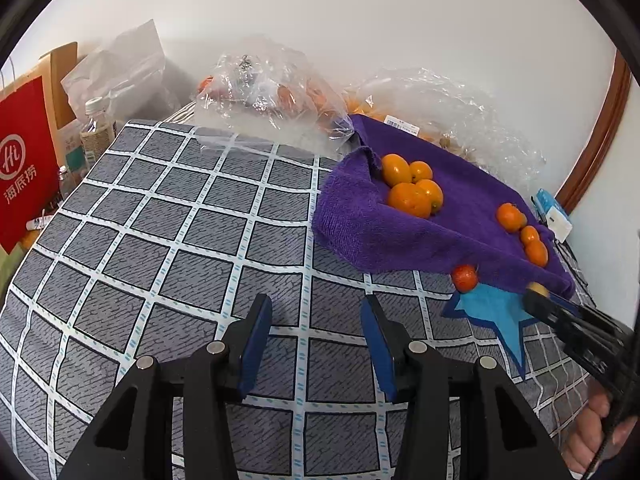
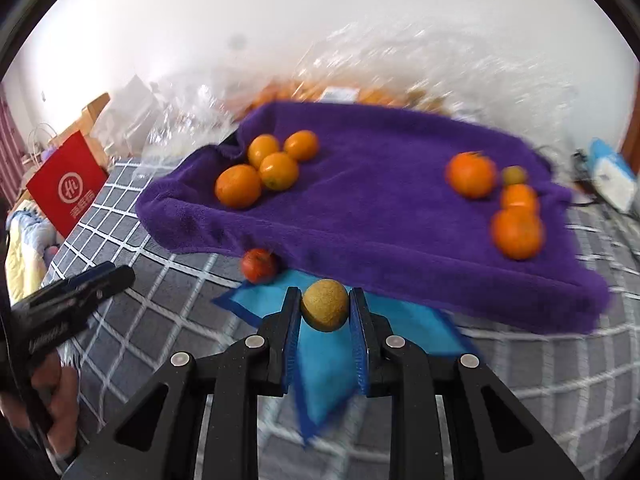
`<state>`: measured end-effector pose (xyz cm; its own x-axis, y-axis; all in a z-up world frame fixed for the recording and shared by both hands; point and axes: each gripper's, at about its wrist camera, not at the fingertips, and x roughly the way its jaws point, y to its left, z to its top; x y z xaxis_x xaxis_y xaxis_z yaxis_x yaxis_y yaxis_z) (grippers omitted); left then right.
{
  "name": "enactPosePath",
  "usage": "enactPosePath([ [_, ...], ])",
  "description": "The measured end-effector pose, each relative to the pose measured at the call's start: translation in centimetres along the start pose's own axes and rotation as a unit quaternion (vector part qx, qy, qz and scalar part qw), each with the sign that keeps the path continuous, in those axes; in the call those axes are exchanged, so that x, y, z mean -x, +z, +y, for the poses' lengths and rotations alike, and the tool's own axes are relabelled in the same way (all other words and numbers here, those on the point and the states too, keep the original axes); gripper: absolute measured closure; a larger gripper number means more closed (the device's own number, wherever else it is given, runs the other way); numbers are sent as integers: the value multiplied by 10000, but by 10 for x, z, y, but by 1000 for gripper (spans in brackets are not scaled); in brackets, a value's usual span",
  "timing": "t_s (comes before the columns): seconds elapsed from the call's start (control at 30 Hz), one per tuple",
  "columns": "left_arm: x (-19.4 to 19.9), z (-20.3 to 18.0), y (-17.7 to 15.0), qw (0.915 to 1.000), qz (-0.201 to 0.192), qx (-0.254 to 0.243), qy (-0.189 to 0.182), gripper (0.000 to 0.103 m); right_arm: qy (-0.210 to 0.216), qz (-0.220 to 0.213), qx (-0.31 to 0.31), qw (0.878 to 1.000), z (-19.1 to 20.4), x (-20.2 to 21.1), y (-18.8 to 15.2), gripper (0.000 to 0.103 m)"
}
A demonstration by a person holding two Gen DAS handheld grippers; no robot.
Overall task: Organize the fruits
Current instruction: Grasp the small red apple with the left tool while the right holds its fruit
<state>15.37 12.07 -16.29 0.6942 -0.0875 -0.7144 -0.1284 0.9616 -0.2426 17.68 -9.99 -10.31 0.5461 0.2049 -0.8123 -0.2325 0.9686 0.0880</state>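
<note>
A purple towel [image 2: 380, 200] [image 1: 400, 232] lies on the checked cloth. On it sit a left cluster of oranges [image 2: 264, 168] [image 1: 412, 184] and a right cluster of oranges [image 2: 512, 208] [image 1: 524, 232], with a small brownish fruit [image 2: 514, 175] among the right ones. A small red fruit [image 2: 259, 266] [image 1: 465, 278] lies at the towel's near edge beside a blue star-shaped mat [image 2: 324, 360] [image 1: 500, 316]. My right gripper [image 2: 325, 304] [image 1: 538, 294] is shut on a small yellow-brown fruit [image 2: 325, 305] above the mat. My left gripper [image 1: 316, 320] is open and empty over the checked cloth.
Clear plastic bags with fruit [image 1: 264, 88] [image 1: 448, 108] lie behind the towel against the wall. A red paper bag [image 1: 24, 168] [image 2: 66, 188] and a bottle [image 1: 96, 128] stand at the left. A white and blue box [image 1: 554, 212] [image 2: 612, 180] lies at the right.
</note>
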Motion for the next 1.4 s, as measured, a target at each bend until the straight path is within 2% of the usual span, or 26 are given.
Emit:
enactPosePath([
  [0.2, 5, -2, 0, 9999, -122, -22, -42, 64, -480, 41, -69, 9988, -47, 28, -34, 79],
  [0.47, 10, -9, -2, 9995, -195, -143, -223, 64, -520, 7, -584, 9969, -84, 32, -54, 79],
  [0.6, 10, -16, -3, 9989, -127, -348, -301, 64, -429, 19, -727, 9964, -90, 26, -59, 79],
  [0.7, 12, -20, -4, 9985, -161, -448, -256, 64, -360, -142, -815, 9959, -94, 31, -60, 79],
  [0.8, 8, -27, -5, 9986, 26, -509, -146, 64, -338, -109, -912, 9952, -96, 30, -61, 79],
  [1.0, 8, -67, -7, 9953, 175, -928, -217, 64, -387, -237, -978, 9942, -97, 35, -63, 79],
  [1.07, 7, -79, -5, 9946, 260, -938, -361, 64, -395, -260, -1016, 9937, -99, 36, -63, 79],
  [1.2, -4, -100, 2, 9936, 402, -975, -393, 64, -406, -218, -1084, 9930, -101, 34, -63, 79],
  [1.4, -30, -119, 7, 9923, 646, -1028, -235, 64, -421, -166, -1046, 9935, -100, 31, -63, 79],
])
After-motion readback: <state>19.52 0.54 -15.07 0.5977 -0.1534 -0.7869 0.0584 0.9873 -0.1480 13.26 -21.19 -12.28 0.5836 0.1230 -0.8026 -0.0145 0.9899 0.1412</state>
